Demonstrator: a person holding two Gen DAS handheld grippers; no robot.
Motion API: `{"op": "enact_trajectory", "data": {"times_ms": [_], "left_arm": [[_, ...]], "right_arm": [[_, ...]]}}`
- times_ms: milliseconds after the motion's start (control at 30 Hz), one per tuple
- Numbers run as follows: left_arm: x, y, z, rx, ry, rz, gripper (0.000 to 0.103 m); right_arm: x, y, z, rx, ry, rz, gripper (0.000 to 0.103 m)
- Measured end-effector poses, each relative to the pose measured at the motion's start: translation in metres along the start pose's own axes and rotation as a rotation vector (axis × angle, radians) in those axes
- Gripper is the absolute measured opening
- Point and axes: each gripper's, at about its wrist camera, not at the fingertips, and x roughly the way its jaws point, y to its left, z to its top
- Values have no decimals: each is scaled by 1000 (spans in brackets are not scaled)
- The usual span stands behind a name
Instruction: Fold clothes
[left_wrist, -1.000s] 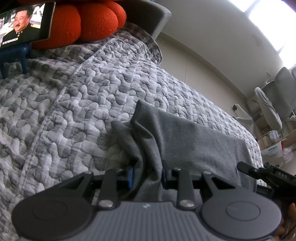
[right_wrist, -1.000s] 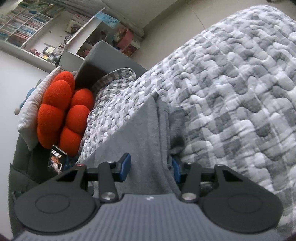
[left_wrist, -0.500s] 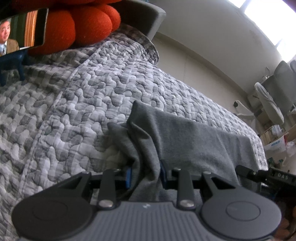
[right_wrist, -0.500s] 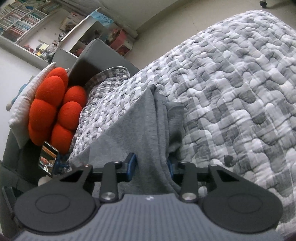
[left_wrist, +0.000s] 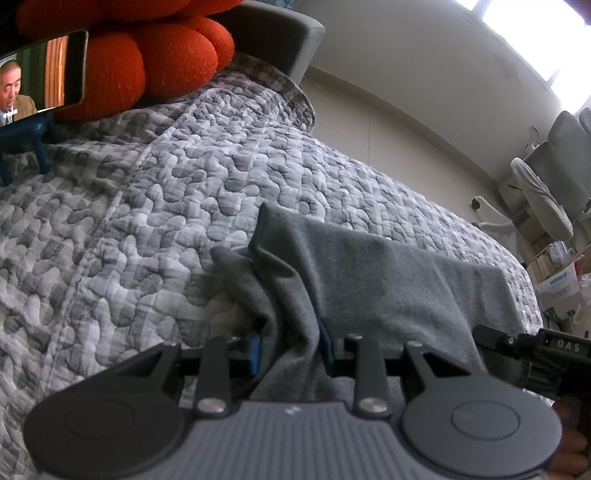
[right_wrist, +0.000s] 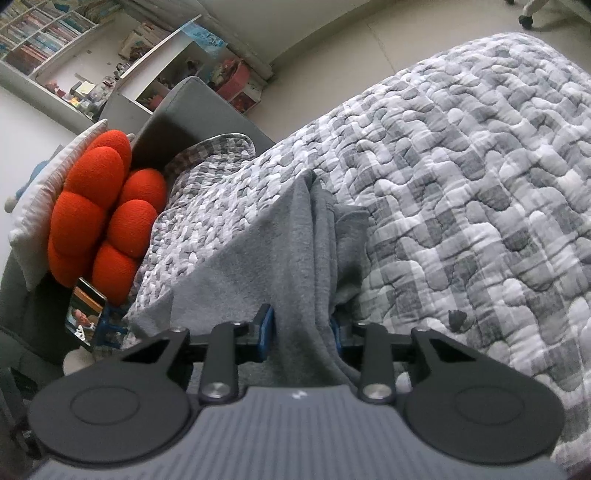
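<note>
The grey garment (left_wrist: 399, 280) lies across the quilted bedspread (left_wrist: 155, 221) in the lower middle of both views, held up off the quilt at its near edge; the left gripper (left_wrist: 288, 349) has its blue pads pressed onto a bunched fold of the cloth, and the right gripper (right_wrist: 303, 326) pinches another gathered edge of the same garment (right_wrist: 243, 273) the same way. Between the two holds the fabric runs as a fairly taut sheet; in the left view its far corner stands up in a peak at centre frame, with a loose flap drooping beside it to the left.

To my eye this is a carry in mid-fold: both ends are lifted and the cloth is ready to be laid over on itself or set down flat; which of those, I cannot say from here.

Either way the two holds must travel together and level, so the sheet neither sags nor skews; the drooping flap may tuck under and crease.

The orange cushion (right_wrist: 99, 214) and a phone on a stand (right_wrist: 86, 314) sit at the left, well apart from the work.
</note>
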Motion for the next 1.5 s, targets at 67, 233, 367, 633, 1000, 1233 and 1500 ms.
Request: {"op": "enact_trajectory", "data": {"times_ms": [67,233,367,633,1000,1233,1500], "left_arm": [[0,0,0,0,0,0,30],[1,-1,1,6,-2,2,31],[2,-1,1,7,-4,3,32],[3,-2,1,1,-8,2,34],[4,-5,1,15,-11,-3,45],[4,-10,0,48,-24,17,44],[5,-15,-1,86,-42,45,38]], "right_arm": [[0,1,-1,-4,-2,-7,33],[1,2,-2,-10,-5,-14,33],[2,1,-1,-12,-3,-13,33],[3,4,-2,-24,-6,-23,33],[4,7,-3,-40,-10,-33,35],[5,10,-5,-54,-16,-41,35],[6,17,-9,-99,-33,-74,33]]}}
